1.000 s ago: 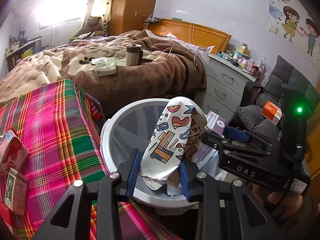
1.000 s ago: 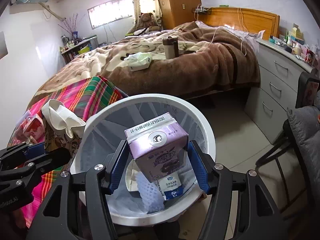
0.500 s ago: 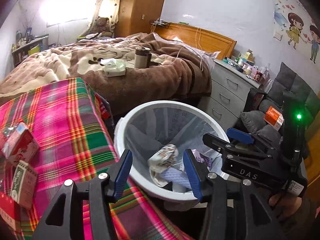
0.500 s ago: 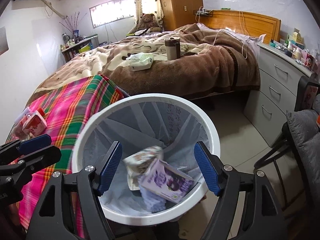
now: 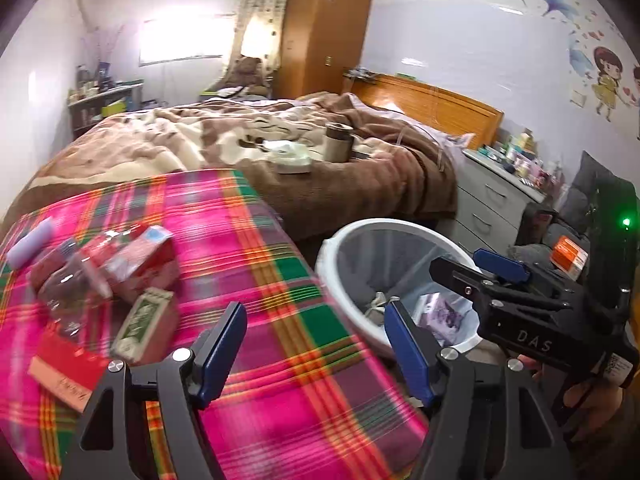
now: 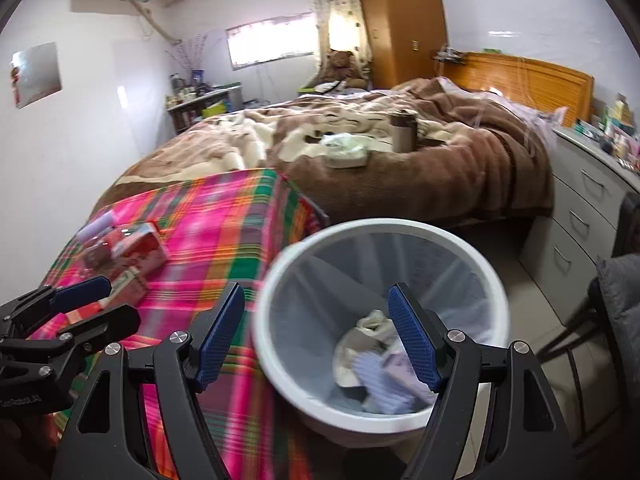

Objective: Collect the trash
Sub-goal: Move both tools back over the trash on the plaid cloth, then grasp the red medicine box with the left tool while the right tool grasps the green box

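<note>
**Mia:** Jaws on both tools were empty. The left gripper (image 5: 312, 354) was opening its jaws wider over the pink checked cloth (image 5: 256, 264) on the surface, with nothing between them. The right gripper (image 6: 316, 336) had its jaws wide open over the white bin (image 6: 280, 280), gripping nothing.

**Ben:** Where was the trash that was left?

**Mia:** It sat on the cloth, near the left side. I saw a red carton (image 5: 140, 260), a clear plastic bottle (image 5: 68, 292), a small green and white box (image 5: 140, 324) and a flat red packet (image 5: 64, 364).

**Ben:** Would they be hard to pick up?

**Mia:** I think they were all light. The carton looked soft, so I would squeeze its flat sides gently. The bottle looked smooth and slippery, so I would hold it round the middle.

**Ben:** What was in the bin?

**Mia:** It had a thin bag inside. At the bottom lay a purple carton (image 6: 404, 372), a crumpled paper cup (image 6: 372, 328) and some bluish soft stuff (image 6: 376, 380).
</note>
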Available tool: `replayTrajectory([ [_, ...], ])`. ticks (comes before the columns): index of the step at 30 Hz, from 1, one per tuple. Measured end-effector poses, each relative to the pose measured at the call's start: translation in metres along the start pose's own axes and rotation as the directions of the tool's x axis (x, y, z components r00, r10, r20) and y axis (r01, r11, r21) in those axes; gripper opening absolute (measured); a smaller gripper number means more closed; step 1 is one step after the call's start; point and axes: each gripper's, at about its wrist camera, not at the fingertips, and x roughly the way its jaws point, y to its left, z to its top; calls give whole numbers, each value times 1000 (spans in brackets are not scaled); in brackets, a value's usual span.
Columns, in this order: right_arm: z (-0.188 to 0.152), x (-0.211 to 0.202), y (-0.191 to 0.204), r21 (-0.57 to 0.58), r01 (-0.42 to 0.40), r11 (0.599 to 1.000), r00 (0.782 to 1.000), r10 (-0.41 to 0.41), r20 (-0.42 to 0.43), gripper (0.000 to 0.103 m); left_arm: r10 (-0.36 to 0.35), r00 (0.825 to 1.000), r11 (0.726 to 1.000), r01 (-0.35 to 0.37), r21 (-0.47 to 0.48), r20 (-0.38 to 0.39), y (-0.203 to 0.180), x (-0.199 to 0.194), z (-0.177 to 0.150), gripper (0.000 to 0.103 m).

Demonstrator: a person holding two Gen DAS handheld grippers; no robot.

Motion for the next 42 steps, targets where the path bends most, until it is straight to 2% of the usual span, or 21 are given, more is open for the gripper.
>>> replayTrajectory([
  [5, 1, 4, 27, -30, -42, 999, 999, 42, 2, 76, 59, 998, 997, -58, -45, 18, 32, -20, -9, 73],
  [10, 0, 7, 51, -31, -83, 996, 997, 83, -2, 76, 118, 992, 988, -114, -104, 39, 67, -39, -17, 79],
  [12, 0, 11, 63, -42, -105, 994, 995, 104, -8, 76, 145, 988, 981, -138, -135, 44, 83, -45, -21, 82],
  [18, -1, 23, 97, -79, -152, 985, 988, 149, -41, 76, 215, 976, 956, -204, -210, 32, 128, -59, -32, 83],
  [25, -3, 42, 132, -108, -187, 976, 979, 178, -95, 76, 259, 966, 932, -252, -260, -6, 169, -66, -45, 83],
  [28, -5, 49, 145, -109, -206, 973, 973, 192, -125, 76, 296, 955, 917, -286, -277, -5, 184, -70, -49, 83],
  [32, -6, 63, 160, -109, -216, 970, 966, 196, -170, 76, 276, 961, 905, -270, -328, -29, 207, -70, -55, 83],
  [37, -8, 81, 178, -133, -182, 974, 963, 149, -223, 76, 258, 966, 890, -251, -380, -32, 225, -71, -60, 83],
  [42, -9, 93, 187, -130, -144, 981, 960, 107, -259, 76, 248, 966, 874, -257, -413, -76, 238, -64, -65, 85],
])
